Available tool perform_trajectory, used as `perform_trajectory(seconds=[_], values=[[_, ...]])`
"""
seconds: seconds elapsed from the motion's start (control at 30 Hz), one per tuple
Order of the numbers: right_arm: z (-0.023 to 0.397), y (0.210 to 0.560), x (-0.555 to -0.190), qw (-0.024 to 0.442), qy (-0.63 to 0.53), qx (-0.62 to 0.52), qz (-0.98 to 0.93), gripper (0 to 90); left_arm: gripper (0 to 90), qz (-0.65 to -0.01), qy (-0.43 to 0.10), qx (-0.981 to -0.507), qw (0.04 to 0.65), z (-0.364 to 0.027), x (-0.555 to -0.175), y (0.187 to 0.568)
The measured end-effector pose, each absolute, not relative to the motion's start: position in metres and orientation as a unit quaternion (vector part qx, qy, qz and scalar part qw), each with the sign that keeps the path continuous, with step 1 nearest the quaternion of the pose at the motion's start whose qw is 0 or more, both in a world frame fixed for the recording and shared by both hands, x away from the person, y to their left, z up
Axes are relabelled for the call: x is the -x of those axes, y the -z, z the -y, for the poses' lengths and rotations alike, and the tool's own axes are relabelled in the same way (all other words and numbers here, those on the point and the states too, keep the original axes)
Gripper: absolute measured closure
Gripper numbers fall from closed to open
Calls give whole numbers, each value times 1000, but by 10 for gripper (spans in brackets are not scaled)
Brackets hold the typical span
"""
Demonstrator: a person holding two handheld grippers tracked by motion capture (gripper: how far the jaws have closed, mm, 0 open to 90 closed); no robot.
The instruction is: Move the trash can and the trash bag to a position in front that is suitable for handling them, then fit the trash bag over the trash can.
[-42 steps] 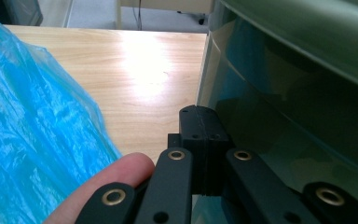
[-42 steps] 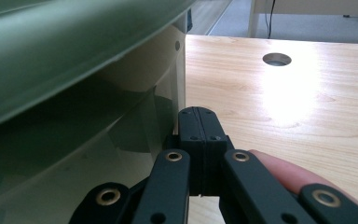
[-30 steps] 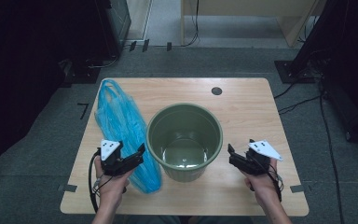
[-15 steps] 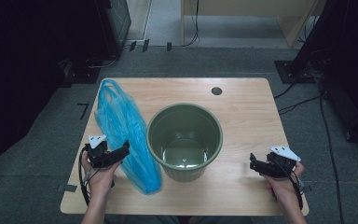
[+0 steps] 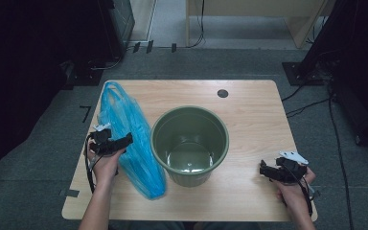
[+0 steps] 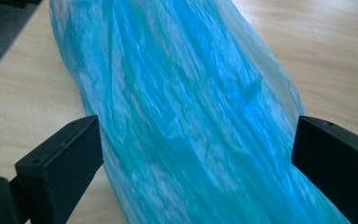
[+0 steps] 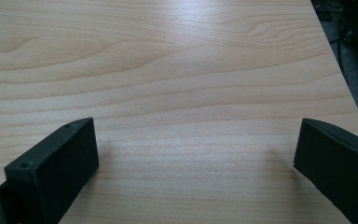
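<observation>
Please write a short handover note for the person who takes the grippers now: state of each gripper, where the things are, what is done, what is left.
Left gripper: jaws have just been opening, wide, over the blue plastic bag, not gripping it.
Right gripper: jaws open, nothing between them, over bare table.
Bag lies flat on the table, left of the green bucket.
Done: nothing visible; bucket holds no bag.
Left: probably grasp the bag and fit it in the bucket.

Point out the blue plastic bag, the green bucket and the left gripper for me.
blue plastic bag [image 5: 129,139]: high view, middle of the crinkled body.
green bucket [image 5: 159,143]: high view, left part of the rim.
left gripper [image 5: 128,139]: high view, between its open fingers, over the bag.
</observation>
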State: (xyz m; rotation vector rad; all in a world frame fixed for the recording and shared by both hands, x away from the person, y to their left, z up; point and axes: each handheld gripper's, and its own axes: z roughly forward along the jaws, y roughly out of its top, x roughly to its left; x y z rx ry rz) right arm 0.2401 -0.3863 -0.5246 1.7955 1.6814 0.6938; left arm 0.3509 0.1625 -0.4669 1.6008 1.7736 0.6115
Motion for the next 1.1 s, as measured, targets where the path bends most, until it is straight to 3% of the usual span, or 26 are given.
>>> perform_trajectory(seconds=[0.37,0.73,0.9,1.0,1.1], values=[[385,525,-239,293,-263,-666,-633,0,0,-692,-215,-625,290,-152,-385,477],[382,525,-239,297,-262,-661,-638,0,0,-686,-199,-655,247,-122,-396,501],[382,525,-239,293,-263,-663,-637,0,0,-672,-229,-666,230,-109,-392,509],[383,525,-238,291,-264,-664,-636,0,59,-662,-240,-667,241,-105,-388,509],[384,526,-239,288,-266,-664,-636,0,191,-655,-248,-668,251,-104,-385,507]])
